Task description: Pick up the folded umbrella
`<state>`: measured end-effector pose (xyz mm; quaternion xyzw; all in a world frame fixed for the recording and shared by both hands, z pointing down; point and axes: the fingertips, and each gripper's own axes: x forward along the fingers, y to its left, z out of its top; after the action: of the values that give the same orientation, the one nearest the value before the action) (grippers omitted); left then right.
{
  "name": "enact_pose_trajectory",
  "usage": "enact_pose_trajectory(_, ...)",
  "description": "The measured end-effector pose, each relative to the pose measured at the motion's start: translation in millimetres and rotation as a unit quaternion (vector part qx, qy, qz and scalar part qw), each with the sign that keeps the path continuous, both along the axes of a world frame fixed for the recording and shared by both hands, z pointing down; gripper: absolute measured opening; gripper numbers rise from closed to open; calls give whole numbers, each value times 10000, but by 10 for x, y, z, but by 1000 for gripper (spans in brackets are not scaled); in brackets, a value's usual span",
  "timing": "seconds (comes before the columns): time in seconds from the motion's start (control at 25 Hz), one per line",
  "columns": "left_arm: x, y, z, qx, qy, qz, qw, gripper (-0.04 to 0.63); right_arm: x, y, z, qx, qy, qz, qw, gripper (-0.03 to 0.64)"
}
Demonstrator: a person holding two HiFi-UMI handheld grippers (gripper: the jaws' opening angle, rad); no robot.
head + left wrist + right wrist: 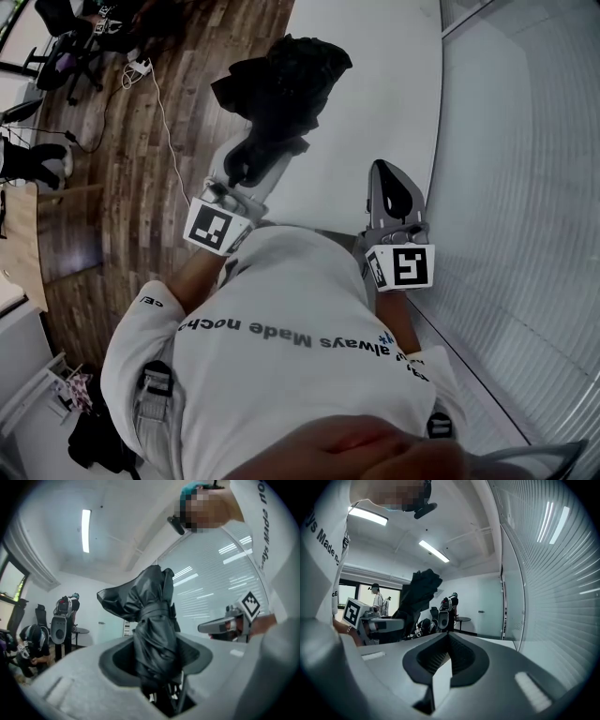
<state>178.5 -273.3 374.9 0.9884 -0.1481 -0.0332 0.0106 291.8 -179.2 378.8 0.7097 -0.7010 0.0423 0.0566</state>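
Observation:
The folded black umbrella (281,84) hangs in the air above the white table (375,112), its loose fabric bunched at the far end. My left gripper (246,171) is shut on its lower part. In the left gripper view the strapped bundle (154,630) stands upright between the two grey jaws, pinched low down, with my left gripper (159,681) level. My right gripper (394,202) hovers to the right of it with nothing in it; in the right gripper view its jaws (447,641) meet at the tips. From there the umbrella (418,597) shows at the left.
A wooden floor (112,169) lies left of the table, with office chairs (66,47) and a white cable (161,117). A glass wall with blinds (525,187) runs along the right. Seated people (33,644) are at the room's far side.

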Motion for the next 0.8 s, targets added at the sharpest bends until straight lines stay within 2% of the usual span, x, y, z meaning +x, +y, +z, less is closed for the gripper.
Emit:
enact_pose_trajectory(0.16,-140,98,-174,197,224,89,9995,209,-58,-23,-17,13,-56,-21,10000,1)
enact_pose_trajectory(0.48,-151,126,-311,132,366,166,9991,210,-101,-54,-80,16,95,-117,9999,0)
enact_pose_trajectory(0.8,-161,96,-245,35,282,193,9994,212,-140,-47,-37,-33,113,-111,9999,1)
